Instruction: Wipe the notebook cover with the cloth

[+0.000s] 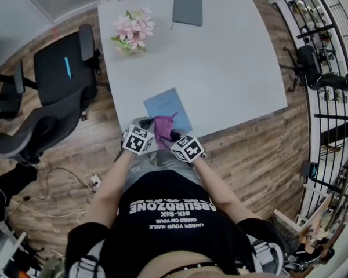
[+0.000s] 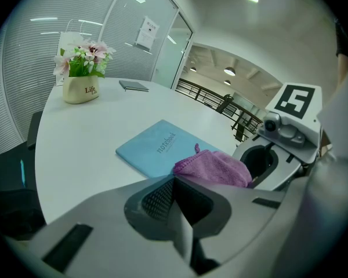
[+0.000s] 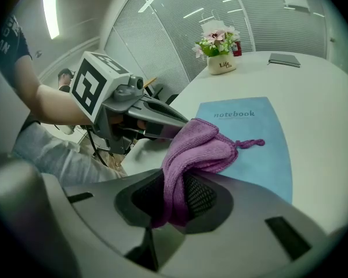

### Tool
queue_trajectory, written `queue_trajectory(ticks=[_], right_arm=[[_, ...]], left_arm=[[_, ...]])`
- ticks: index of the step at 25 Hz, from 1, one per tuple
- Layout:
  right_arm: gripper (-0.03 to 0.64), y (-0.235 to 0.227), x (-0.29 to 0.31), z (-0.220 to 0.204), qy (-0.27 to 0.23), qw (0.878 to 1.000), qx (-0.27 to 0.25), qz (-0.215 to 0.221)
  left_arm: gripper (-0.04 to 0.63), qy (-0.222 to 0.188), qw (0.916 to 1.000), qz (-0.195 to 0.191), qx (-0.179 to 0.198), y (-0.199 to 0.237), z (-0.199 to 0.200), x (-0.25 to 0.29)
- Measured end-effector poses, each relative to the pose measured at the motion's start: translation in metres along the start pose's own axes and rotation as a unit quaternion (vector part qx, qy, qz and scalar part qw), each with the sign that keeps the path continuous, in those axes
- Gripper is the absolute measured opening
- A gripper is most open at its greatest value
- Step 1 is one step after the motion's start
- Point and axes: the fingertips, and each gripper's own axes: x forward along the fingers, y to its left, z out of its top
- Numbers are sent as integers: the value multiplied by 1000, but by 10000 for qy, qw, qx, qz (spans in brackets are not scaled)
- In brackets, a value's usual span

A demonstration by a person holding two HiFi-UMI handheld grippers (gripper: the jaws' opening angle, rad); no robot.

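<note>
One big white table (image 1: 232, 68) takes up most of the scene, stretching well ahead of both grippers. An office chair (image 1: 58, 91) is parked off to the left of the left gripper (image 2: 175, 187).

Next size down is the blue notebook (image 3: 249, 149). It lies flat right in front of the right gripper (image 3: 173, 198), with its near end just ahead of the jaws. A grey book (image 1: 187, 8) and a flower pot (image 2: 81, 86) sit way out ahead, well apart from everything that matters.

Then there's the purple cloth (image 3: 194, 149). The right gripper has it pinched between its jaws, and the bunched part spills forward onto the near end of the notebook cover. The left gripper is just beside the right one. Its jaws are pressed together with nothing in them, so it's not helping pin the notebook down.

Progress-wise I'd say this is the very start. The cloth is picked up and at the cover's near edge, but most of the blue cover ahead of the jaws is bare, and I can't tell whether any of it has been wiped. What's left looks like pretty much the whole job of sweeping the cloth forward across the cover. With nothing holding the notebook, it might slide along under the cloth.
</note>
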Motion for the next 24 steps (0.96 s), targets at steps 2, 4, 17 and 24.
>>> queue_trajectory(ticks=[2,4,17,24], right_arm=[[91,0,0,0,5,10000,-27,-4],[91,0,0,-1,-12,10000,-42,-16],[91,1,0,0,-12,9999,-132,25],[91,2,-1,-1,-5,9998,-152,90]], left_arm=[[17,-6,10000,0,-7,0,0,0],[17,-8,10000,6,-2,0,0,0],[17,-16,10000,43,0,0,0,0],[17,-11,10000,61,-26,1,2,0]])
